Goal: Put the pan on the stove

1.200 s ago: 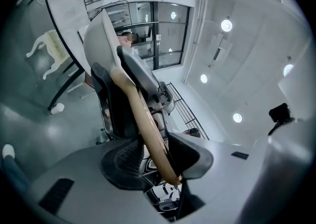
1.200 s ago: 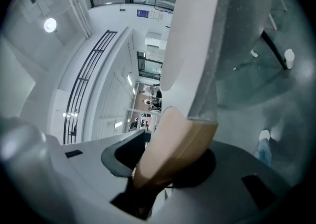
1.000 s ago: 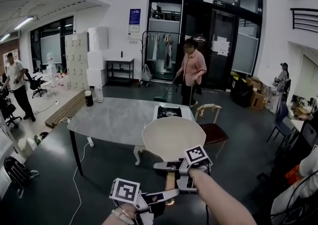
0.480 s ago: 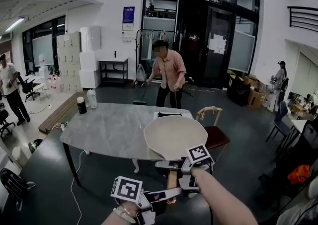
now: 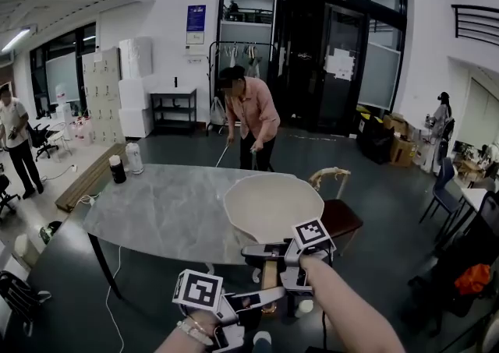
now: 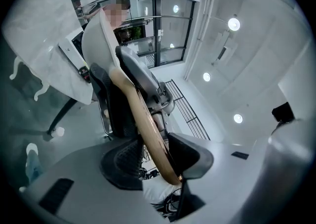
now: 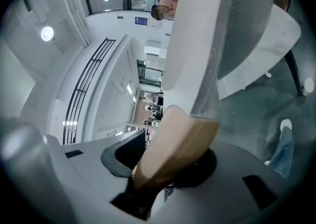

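We clamp the pan (image 5: 273, 205) handle (image 5: 269, 277) in left gripper (image 5: 259, 302) and right gripper (image 5: 269, 254), by the table (image 5: 156, 211). Stove placement remains.

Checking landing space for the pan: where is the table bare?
The grey marble tabletop is bare from the dark cup and white jug at its far-left corner to the cream round pan, which hides its right end. A wooden chair crowds that end.
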